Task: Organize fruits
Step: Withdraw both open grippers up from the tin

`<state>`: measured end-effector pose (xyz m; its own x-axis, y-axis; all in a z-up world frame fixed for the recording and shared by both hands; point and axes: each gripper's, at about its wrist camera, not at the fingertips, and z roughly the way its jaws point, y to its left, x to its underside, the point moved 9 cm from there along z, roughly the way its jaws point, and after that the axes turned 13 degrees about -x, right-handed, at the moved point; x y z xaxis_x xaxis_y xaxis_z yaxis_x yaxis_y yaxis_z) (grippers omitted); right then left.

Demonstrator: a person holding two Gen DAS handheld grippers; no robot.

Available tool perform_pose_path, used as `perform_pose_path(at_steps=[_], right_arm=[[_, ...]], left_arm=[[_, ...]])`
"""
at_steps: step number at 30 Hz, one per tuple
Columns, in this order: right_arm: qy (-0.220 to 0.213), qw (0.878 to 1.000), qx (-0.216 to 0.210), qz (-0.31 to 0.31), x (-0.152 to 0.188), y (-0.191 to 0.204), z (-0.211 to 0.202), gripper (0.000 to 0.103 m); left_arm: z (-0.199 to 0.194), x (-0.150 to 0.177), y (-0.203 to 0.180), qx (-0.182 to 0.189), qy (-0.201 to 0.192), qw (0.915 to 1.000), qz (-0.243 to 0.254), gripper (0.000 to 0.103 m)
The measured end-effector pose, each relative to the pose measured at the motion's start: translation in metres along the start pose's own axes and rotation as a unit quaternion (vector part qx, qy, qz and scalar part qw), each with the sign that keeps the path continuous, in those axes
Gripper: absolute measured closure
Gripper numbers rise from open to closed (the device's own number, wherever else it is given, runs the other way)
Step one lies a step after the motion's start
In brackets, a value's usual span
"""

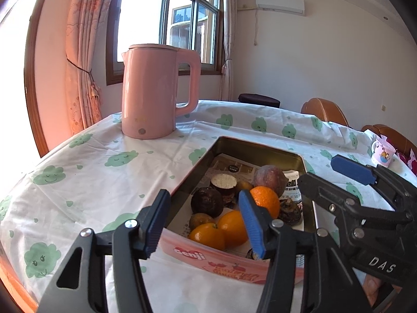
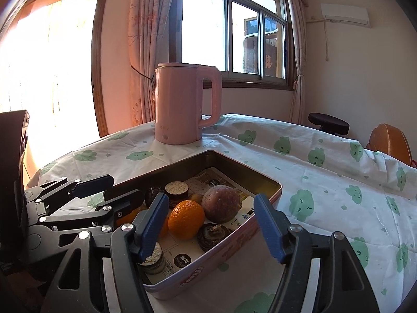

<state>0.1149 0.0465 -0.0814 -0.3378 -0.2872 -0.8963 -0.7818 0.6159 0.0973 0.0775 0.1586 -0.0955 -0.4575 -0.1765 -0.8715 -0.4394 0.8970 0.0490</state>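
Broadly, the cloth-covered surface [image 1: 91, 172] carries a pink kettle [image 1: 153, 91] well beyond both tools and a tin [image 2: 216, 255] just ahead of them, probably to corral the fruits. Inside: three oranges [image 1: 267, 199] (a fourth may hide), one purple passion fruit [image 2: 221, 203], several dark pieces. Left tool [image 1: 206, 224] and right tool [image 2: 211, 227] gape, holding nothing, seemingly just released.

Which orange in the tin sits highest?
The bumpy-skinned orange beside the purple-brown fruit; it rests atop the pile, while the others lie lower toward the tin's near wall.
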Motion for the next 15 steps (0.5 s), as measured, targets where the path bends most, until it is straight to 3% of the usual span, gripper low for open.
perform_pose_path(at_steps=[2,7,15], right_arm=[[-0.009,1.0,0.008,0.002,-0.001,-0.002,-0.004,0.032],[-0.025,0.999,0.024,0.015,-0.003,-0.009,-0.011,0.028],[-0.04,0.998,0.032,0.02,-0.005,-0.012,-0.018,0.024]], left_arm=[[-0.003,-0.003,0.001,-0.003,-0.009,0.9999,-0.006,0.039],[-0.006,-0.008,0.004,-0.009,-0.029,0.9994,-0.016,0.039],[-0.002,-0.006,0.004,-0.013,-0.029,0.9994,-0.017,0.039]])
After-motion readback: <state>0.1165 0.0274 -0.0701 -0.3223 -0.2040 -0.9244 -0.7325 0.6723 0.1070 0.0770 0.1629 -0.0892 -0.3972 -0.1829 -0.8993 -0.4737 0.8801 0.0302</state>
